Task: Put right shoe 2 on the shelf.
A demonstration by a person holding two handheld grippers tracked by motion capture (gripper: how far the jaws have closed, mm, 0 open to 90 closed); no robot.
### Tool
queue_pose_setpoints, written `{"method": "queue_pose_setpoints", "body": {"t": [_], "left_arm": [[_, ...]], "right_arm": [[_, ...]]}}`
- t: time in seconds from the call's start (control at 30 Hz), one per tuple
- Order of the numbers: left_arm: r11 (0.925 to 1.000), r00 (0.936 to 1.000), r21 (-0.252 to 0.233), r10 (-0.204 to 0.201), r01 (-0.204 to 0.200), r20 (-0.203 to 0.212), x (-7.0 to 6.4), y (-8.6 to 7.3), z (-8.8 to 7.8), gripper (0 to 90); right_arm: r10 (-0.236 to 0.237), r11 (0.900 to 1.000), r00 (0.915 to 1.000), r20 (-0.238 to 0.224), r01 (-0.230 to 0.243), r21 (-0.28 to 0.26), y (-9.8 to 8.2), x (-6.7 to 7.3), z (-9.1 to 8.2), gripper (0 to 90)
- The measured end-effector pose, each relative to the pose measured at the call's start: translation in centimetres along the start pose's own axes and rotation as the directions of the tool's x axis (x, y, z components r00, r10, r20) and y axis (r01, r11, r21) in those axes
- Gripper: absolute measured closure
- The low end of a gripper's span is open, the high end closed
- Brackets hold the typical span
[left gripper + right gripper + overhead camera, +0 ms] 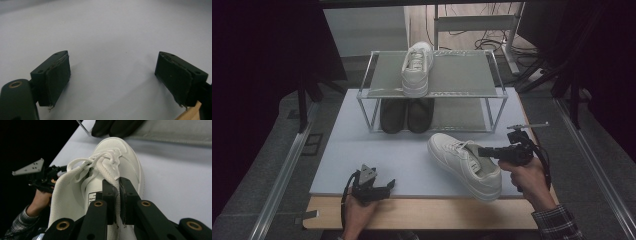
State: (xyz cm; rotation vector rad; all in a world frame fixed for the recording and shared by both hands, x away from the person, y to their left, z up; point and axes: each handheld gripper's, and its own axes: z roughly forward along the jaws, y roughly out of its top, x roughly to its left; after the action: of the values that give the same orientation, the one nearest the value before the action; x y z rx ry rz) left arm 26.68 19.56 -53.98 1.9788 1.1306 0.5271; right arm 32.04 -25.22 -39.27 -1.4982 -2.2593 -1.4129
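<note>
Dim room w/ cables on the far floor; we see a pale grey mat [377,165] laid over a wooden table [422,214], and at the mat's far end a two-tier metal rack [492,85]. On the rack's top shelf sits one white sneaker [417,69], toe toward the far side, heel toward us. On the lower shelf, left of centre, a pair of dark shoes [406,115] side by side, touching.

Near-right on the mat is the second white sneaker [464,164], toe pointing far-left, heel near-right, close to the mat's near edge. We can't tell whether its sole rests on the mat or is just clear of it. Our right gripper [488,151] comes in from the right, roughly level, and is pinched narrow on this sneaker's collar at the right side of the opening. In the right gripper view the jaws clamp the padded white edge of the sneaker [117,165] between the pads, laces bunched just ahead, size label visible inside.

Our left gripper [388,186] lies low at the near-left edge of the mat, well apart from the sneaker. In the left gripper view its jaws stand wide w/ nothing between them, just bare mat [110,37].
</note>
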Motion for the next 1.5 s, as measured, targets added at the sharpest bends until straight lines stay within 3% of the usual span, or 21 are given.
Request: {"method": "queue_pose_setpoints", "body": {"t": [0.8,1.2,1.5], "left_arm": [[1.0,1.0,0.004,0.003,-0.003,0.0,0.0,0.0,0.0,12.8],[1.0,1.0,0.003,0.002,-0.002,0.001,0.0,0.0,0.0,12.7],[1.0,1.0,0.003,0.003,-0.003,0.001,0.0,0.0,0.0,12.8]], "right_arm": [[0.027,0.994,0.9978,-0.061,-0.033,-0.104,4.4,2.2,-3.8,84.3],[0.057,0.984,0.9952,-0.08,-0.07,-0.166,6.5,3.0,-5.5,84.4],[0.057,0.976,0.9955,-0.076,-0.071,-0.207,8.1,3.8,-6.4,84.4]]}}
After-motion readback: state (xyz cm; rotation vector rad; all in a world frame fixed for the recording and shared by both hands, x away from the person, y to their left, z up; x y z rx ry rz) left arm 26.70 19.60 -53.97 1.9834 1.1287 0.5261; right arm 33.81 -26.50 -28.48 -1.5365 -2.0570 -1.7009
